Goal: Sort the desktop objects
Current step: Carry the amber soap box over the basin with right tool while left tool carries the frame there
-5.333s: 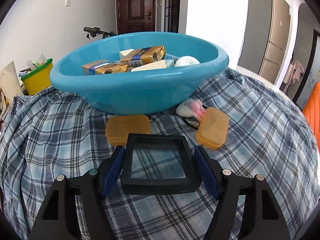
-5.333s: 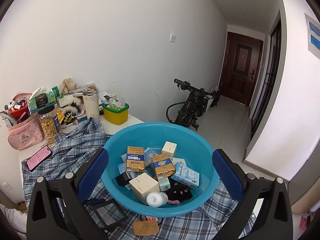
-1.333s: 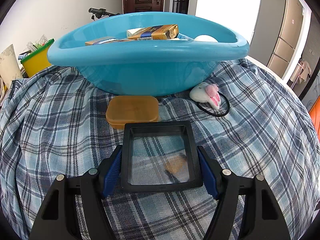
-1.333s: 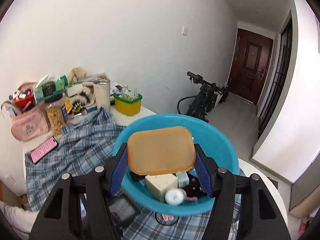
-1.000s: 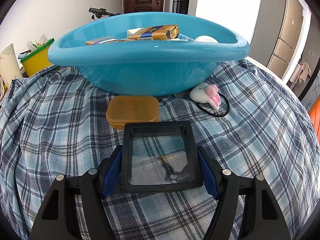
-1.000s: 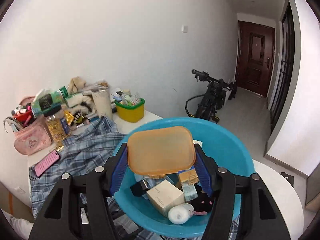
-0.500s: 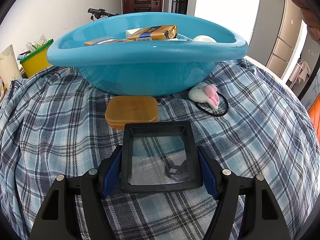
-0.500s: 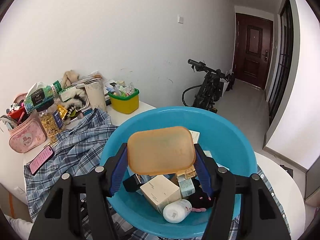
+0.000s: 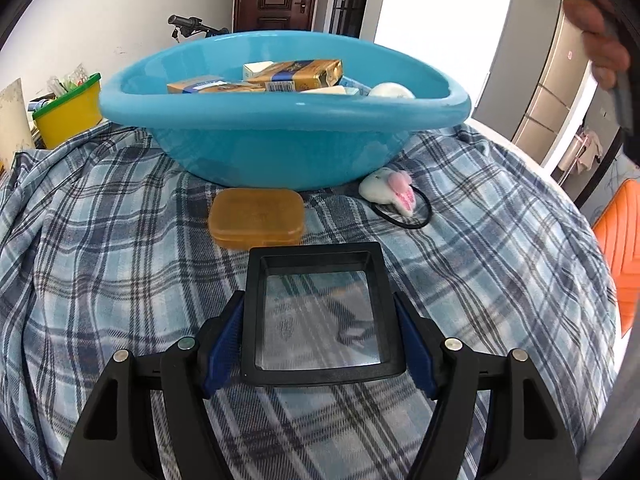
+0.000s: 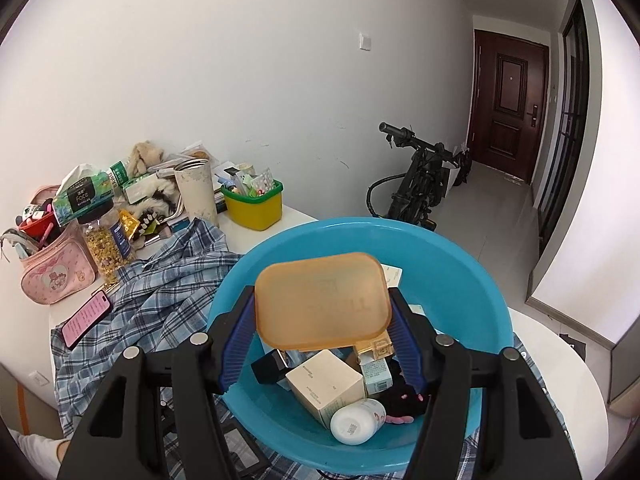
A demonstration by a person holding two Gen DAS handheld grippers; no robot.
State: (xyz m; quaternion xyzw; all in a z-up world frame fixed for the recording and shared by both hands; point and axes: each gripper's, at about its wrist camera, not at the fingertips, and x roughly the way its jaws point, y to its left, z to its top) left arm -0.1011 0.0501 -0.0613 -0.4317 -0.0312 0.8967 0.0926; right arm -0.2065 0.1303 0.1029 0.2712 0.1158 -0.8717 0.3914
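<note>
We see a white wall (image 10: 240, 60), a dark brown door (image 10: 510, 104), a black bicycle (image 10: 420, 176) and a grey fridge (image 9: 532, 80)

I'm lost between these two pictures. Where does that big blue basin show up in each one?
Left wrist view: the blue basin fills the upper middle, seen from the side, standing on the plaid cloth beyond the left claw.
Right wrist view: the basin sits at lower centre, seen from above, beneath the right claw.
Shared landmark: the yellow bin with a green rim, left of the basin in both.
</note>
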